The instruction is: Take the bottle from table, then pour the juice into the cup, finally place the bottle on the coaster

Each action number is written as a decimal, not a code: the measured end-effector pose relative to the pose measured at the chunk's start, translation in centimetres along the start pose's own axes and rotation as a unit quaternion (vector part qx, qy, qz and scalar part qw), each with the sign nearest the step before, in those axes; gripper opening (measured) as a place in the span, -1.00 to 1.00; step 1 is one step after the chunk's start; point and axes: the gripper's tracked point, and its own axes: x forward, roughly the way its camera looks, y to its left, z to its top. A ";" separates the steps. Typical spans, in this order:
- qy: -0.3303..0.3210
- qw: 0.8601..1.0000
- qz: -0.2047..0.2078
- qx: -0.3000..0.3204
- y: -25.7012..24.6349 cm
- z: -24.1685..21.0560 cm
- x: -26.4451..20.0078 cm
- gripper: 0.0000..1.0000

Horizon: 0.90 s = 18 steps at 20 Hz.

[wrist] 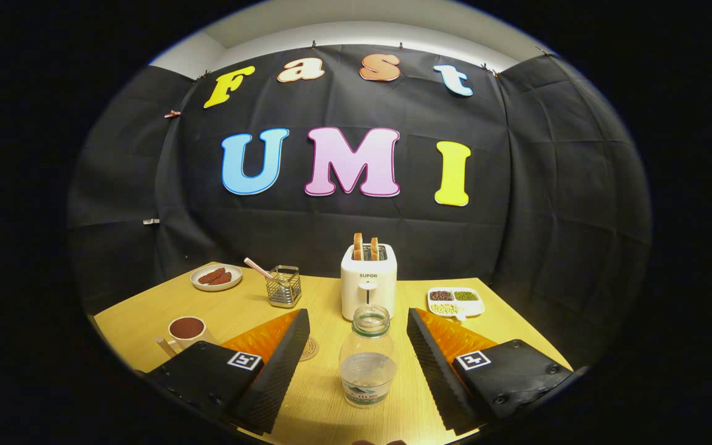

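Note:
A clear uncapped plastic bottle [366, 360] stands upright on the wooden table [251, 309], partly filled with clear liquid. My gripper [356, 334] is open, and the bottle stands between its two fingers with a gap on each side. A white cup [186, 332] with a dark brown inside sits to the left, just beyond the left finger [279, 364]. A round coaster [309, 349] peeks out beside the left finger's inner edge, mostly hidden by it.
A white toaster [368, 287] with two bread slices stands right behind the bottle. A wire holder [284, 286] with a striped straw and a plate of sausages [216, 277] lie at the back left. A divided dish of beans [455, 301] sits at the back right.

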 end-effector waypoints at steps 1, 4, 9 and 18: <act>0.002 1.000 0.000 0.002 -0.1 -0.4 0.2 0.95; 0.006 1.000 -0.004 0.004 -0.6 -1.7 1.1 0.95; 0.023 1.000 -0.004 0.009 -0.9 -4.1 1.9 0.96; 0.044 0.999 0.001 -0.002 -0.9 -7.3 2.7 0.95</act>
